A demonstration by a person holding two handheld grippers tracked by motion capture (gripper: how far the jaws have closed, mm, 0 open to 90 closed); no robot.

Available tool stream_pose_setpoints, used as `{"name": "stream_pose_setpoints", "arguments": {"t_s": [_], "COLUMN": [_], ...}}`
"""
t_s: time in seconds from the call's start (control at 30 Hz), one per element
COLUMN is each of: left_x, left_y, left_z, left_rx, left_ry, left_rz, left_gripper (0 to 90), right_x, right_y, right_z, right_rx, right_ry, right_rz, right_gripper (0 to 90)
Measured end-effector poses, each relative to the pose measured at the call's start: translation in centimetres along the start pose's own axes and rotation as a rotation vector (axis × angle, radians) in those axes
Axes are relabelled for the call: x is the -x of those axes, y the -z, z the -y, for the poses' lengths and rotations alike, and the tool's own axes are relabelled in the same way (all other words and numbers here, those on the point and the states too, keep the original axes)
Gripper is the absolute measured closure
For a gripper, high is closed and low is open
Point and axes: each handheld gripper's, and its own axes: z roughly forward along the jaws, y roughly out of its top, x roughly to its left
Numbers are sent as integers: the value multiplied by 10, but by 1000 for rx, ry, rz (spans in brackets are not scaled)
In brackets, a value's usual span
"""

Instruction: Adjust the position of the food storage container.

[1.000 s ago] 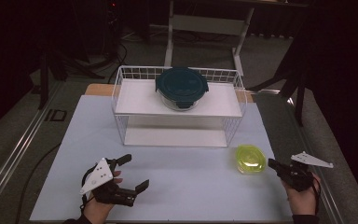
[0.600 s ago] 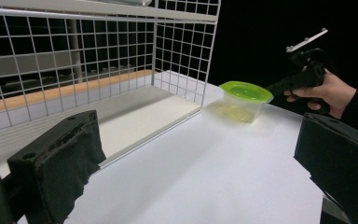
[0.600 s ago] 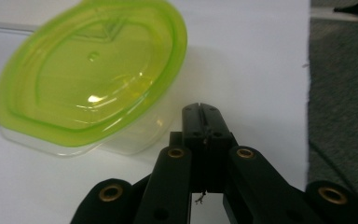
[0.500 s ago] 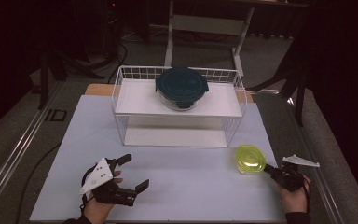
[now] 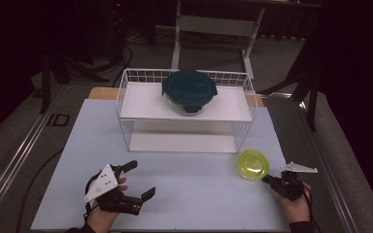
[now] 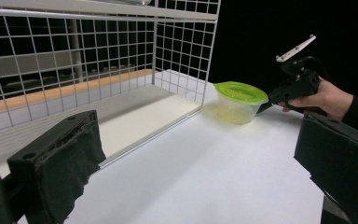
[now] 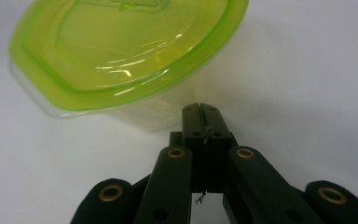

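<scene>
The bench (image 5: 184, 184) is white; a wire rack (image 5: 187, 114) and a green-lidded tub (image 5: 253, 164) stand on it.

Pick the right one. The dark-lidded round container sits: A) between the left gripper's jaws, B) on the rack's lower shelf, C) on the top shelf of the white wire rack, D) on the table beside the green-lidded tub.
C: the dark-lidded round container rests on the upper shelf of the white wire rack, far from the green-lidded tub.
</scene>
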Motion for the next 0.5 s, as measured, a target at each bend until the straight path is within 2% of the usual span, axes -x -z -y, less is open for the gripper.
{"name": "stream_pose_setpoints", "arguments": {"t_s": [0.3, 0.5], "left_x": [-1, -1], "left_y": [0, 0], "left_z": [0, 0], "left_rx": [-2, 2], "left_ry": [-2, 1], "left_rz": [-2, -1], "left_gripper": [13, 12], "right_x": [17, 21], "right_y": [-4, -11], "right_z": [-16, -23], "right_rx": [21, 16], "right_ry": [-22, -37], "right_rz": [52, 48], "right_gripper": [900, 900]}}
